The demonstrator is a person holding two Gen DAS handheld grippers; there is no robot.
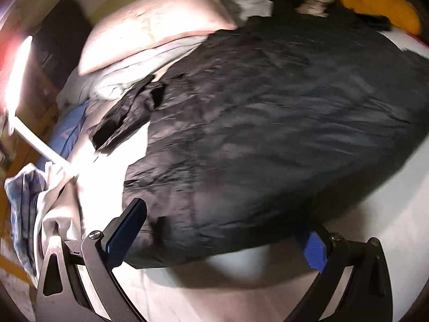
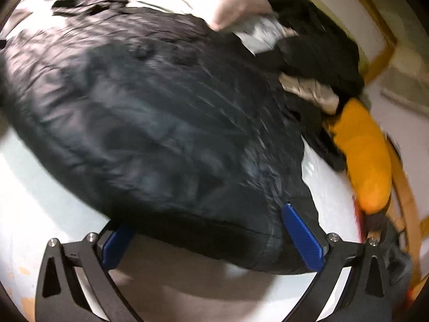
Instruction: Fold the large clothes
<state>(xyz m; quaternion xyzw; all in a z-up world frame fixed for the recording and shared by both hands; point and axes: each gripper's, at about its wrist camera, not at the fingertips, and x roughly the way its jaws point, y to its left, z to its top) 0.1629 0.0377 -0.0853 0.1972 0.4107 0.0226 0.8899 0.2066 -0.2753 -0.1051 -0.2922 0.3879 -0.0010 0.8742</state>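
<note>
Lying between gripper (image 2: 211, 230) fingers: jacket (image 2: 161, 123).

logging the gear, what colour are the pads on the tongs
Blue pads on black frames, clearest in the right wrist view.

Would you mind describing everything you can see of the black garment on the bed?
The black garment is large and looks like thin, slightly shiny, creased fabric. It lies spread nearly flat on the white sheet, with a strap-like part sticking out at one side. Its far edge lies against the pillow and a dark clothes pile. Both open hand-held grippers, left and right, straddle its near hem.
</note>
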